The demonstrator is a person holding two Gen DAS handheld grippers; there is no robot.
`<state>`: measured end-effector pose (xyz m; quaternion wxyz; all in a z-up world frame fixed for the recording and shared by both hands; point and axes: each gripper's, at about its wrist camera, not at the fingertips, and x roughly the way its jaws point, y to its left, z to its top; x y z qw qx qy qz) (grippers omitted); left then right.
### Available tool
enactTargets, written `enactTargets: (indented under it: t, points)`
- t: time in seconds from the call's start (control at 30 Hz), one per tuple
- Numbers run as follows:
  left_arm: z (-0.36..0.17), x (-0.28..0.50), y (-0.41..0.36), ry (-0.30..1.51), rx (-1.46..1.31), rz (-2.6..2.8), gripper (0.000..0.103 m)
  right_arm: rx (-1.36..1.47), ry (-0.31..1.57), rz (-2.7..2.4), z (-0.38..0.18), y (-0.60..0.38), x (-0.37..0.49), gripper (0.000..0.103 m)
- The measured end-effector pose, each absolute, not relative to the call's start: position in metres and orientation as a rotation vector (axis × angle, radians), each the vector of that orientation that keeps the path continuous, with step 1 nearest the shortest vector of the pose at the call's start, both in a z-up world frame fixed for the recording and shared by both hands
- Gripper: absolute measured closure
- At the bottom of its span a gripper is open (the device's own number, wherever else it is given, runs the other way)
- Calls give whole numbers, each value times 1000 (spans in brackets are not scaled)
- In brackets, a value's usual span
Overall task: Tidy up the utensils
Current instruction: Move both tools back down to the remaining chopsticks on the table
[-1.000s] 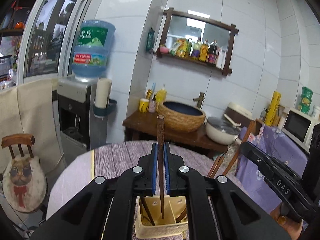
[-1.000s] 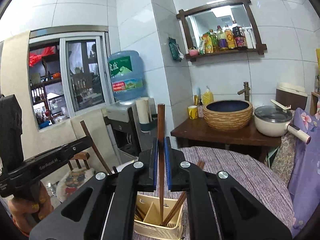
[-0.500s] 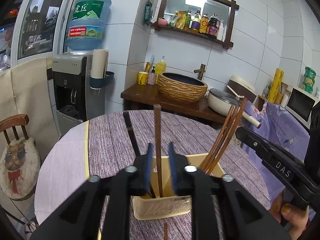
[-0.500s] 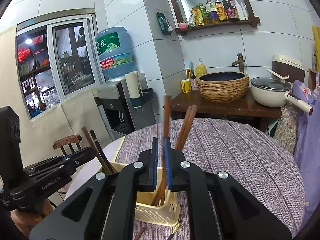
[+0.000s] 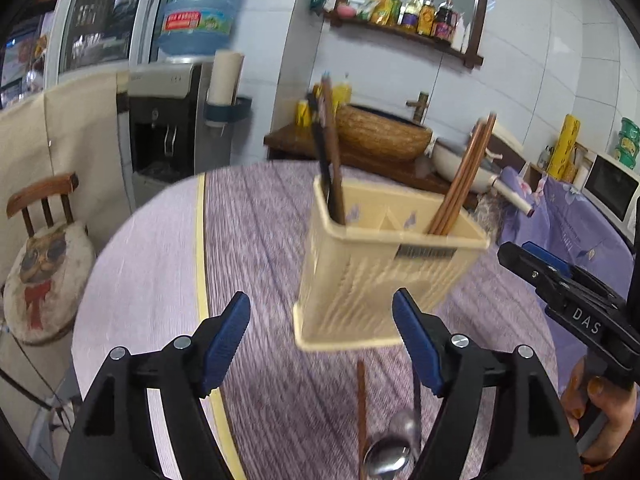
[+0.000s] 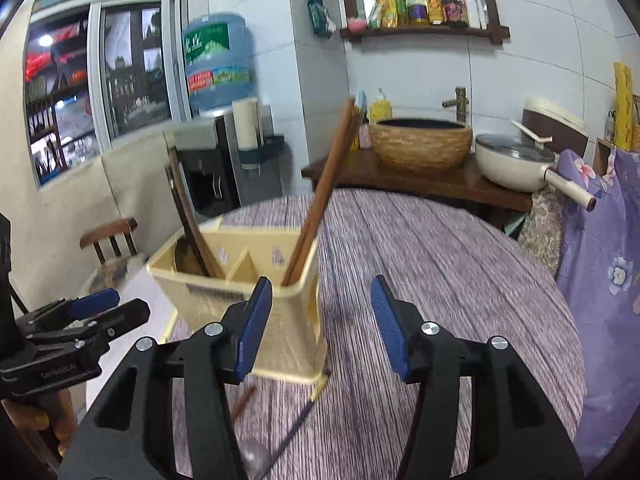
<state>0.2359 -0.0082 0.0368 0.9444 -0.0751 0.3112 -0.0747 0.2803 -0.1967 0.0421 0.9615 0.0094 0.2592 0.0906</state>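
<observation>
A cream plastic utensil holder (image 5: 384, 272) (image 6: 248, 280) stands on the purple-clothed round table (image 5: 260, 240). Dark chopsticks (image 5: 330, 160) lean in its left compartment and brown chopsticks (image 5: 464, 176) (image 6: 324, 192) in its right. My left gripper (image 5: 320, 312) sits low in front of the holder, its jaws opening with nothing held between them. My right gripper (image 6: 320, 300) is beside the holder's right corner, its jaws also opening and holding nothing. On the cloth before the holder lie a loose brown chopstick (image 5: 361, 400), a metal spoon (image 5: 390, 452) and a thin dark chopstick (image 6: 296, 424).
A wooden chair with a cat cushion (image 5: 40, 272) stands left of the table. Behind are a water dispenser (image 5: 172, 120), a side table with a woven basin (image 6: 420, 144) and a white pan (image 6: 516, 160). Purple floral fabric (image 6: 600, 260) hangs at the right.
Each gripper was shut on an upright chopstick above the holder. Both have sunk, let the chopsticks go into the holder's compartments, and opened their jaws.
</observation>
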Motion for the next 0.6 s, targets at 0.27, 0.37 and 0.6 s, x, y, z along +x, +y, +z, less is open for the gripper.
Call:
enactTargets:
  t: [0.27, 0.37, 0.6]
  points:
    - [-8, 214, -11, 743, -96, -131, 31, 33, 684, 155, -18, -200, 268, 49]
    - [-20, 219, -10, 788, -96, -129, 34, 55, 734, 146, -35, -204, 266, 49]
    - [-32, 232, -30, 850, -44, -178, 53, 86, 814, 121, -56, -208, 269, 49]
